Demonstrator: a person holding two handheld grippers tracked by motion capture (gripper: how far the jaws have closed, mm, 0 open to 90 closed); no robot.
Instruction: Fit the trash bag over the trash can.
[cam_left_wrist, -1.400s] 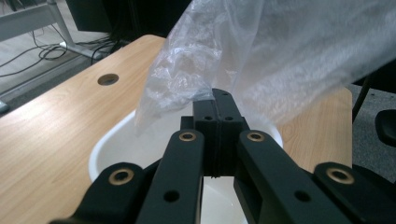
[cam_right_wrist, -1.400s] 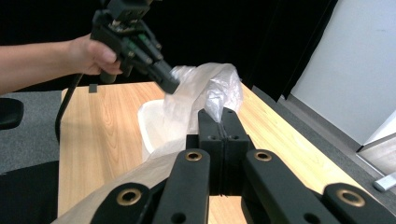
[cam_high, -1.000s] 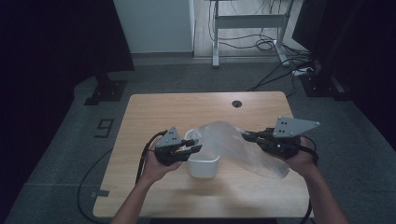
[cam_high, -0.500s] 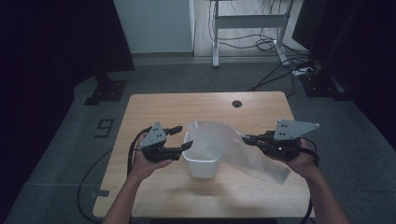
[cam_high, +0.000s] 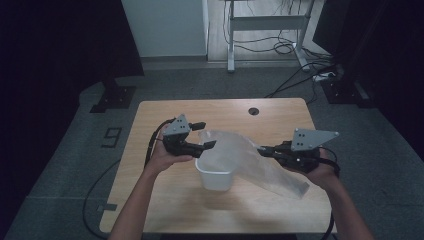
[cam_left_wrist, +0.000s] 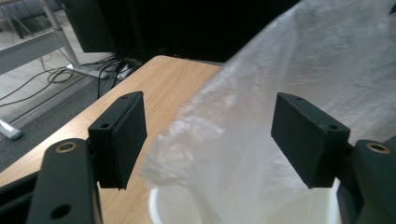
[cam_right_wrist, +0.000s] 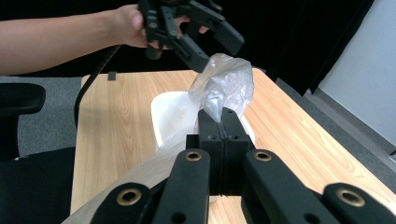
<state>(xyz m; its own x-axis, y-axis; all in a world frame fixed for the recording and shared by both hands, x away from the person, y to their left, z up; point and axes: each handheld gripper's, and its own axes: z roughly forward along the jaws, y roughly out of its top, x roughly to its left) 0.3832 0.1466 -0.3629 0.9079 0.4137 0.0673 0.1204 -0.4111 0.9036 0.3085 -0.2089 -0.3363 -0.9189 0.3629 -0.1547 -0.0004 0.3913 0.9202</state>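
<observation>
Clear plastic bag (cam_high: 250, 160) is draped over the small white bin (cam_high: 214, 175) at mid-table, its far end trailing toward the person's right. Right gripper (cam_right_wrist: 219, 122) is clenched on a bunched fold of the bag, jaws pressed flat together on the film. Left gripper (cam_high: 205, 135) has just been opening; its jaws stand wide with the bag's edge between them, pads not touching it (released, in effect).

Risks, as I judge them:
- Only one grip holds the bag. A tug from the right would likely drag the film off the bin's rim, or tip the light bin.
- The bag mouth looks crumpled shut; the left gripper may pinch both layers at once rather than a single edge.
- Thin film under a hard clamp could stretch or tear if pulled sharply.
</observation>
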